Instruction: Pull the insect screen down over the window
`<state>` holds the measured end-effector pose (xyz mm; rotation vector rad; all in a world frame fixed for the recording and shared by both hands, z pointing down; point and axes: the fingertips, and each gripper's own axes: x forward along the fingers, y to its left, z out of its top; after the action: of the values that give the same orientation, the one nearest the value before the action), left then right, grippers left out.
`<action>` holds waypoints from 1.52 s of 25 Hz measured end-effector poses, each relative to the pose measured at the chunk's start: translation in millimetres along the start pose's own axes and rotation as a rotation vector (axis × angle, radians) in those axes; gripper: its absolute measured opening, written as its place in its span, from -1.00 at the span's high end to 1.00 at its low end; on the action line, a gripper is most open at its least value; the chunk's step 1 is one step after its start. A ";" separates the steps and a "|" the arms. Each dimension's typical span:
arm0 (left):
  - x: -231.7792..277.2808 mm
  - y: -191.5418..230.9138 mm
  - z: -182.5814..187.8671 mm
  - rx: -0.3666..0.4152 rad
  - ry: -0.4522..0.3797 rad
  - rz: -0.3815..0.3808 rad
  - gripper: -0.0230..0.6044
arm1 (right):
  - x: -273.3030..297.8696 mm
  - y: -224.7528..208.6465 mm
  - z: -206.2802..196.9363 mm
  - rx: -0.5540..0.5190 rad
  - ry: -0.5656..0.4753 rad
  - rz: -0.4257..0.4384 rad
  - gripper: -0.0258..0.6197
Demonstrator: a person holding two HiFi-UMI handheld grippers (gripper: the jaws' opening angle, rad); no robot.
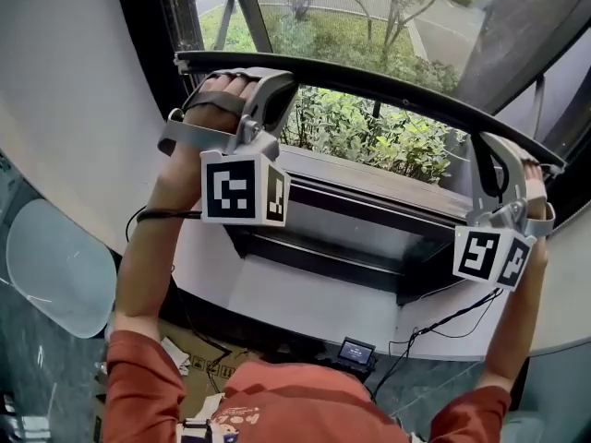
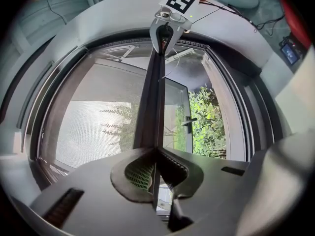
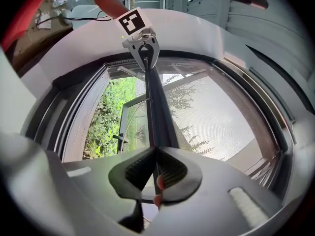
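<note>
Across the top of the head view, insect screen's pull bar (image 1: 388,86) runs from upper left to the right edge, well above the window sill (image 1: 369,187). Mesh (image 2: 98,127) covers only part of the opening. Left gripper (image 1: 274,77) pinches the bar near its left end, and right gripper (image 1: 487,150) pinches it near the right end. Judgement: lower both ends evenly with the bar level so it does not jam askew. Firm clamp throughout.

Rust-red sleeves (image 1: 138,377), and the grey left tool (image 1: 277,86) and right tool (image 1: 489,148) each bear a black-and-white marker cube (image 1: 242,190).
</note>
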<state>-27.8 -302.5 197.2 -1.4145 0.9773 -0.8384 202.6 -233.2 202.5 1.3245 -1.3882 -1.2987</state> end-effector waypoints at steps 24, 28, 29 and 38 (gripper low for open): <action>-6.9 -87.6 -8.0 -0.014 0.008 -0.174 0.85 | -9.3 85.0 -11.0 0.114 0.038 0.169 0.82; -6.7 -98.2 -9.7 -0.026 0.010 -0.188 0.85 | -9.4 95.1 -12.0 0.131 0.041 0.180 0.82; -6.6 -101.0 -10.3 -0.027 0.012 -0.193 0.85 | -9.1 97.7 -12.1 0.134 0.043 0.185 0.82; -8.2 -135.7 -12.6 -0.043 0.016 -0.259 0.85 | -11.8 131.8 -17.8 0.169 0.068 0.250 0.82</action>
<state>-30.2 -301.7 333.8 -1.5961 0.8386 -1.0248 200.1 -234.1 336.0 1.2455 -1.5863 -0.9797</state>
